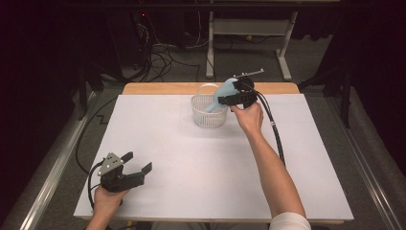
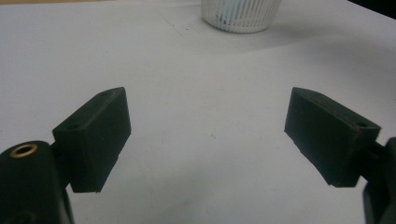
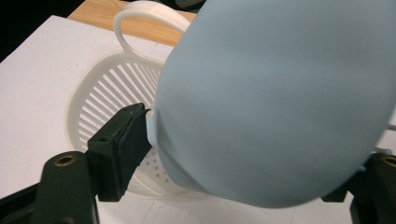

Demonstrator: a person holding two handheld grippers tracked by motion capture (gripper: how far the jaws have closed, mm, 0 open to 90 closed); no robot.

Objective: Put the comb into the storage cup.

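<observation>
A large pale blue rounded thing [image 1: 223, 92] [image 3: 280, 93] leans with its lower end inside a white slotted basket [image 1: 208, 120] [image 3: 100, 93] at the far middle of the white table. My right gripper [image 1: 225, 98] [image 3: 247, 140] is at the basket's right rim, its jaws wide around the blue thing. One pad [image 3: 126, 140] sits right at the thing's edge, and the other jaw is mostly hidden behind it. My left gripper [image 1: 139, 161] [image 2: 208, 102] rests low at the table's front left, open, with only bare table between its jaws.
The basket [image 2: 240, 18] has a looped handle [image 3: 140, 14] on its far side, toward the wooden table edge [image 1: 158, 88]. White sheet [image 1: 191, 163] covers the table. Cables and a desk frame [image 1: 249, 28] lie on the floor behind.
</observation>
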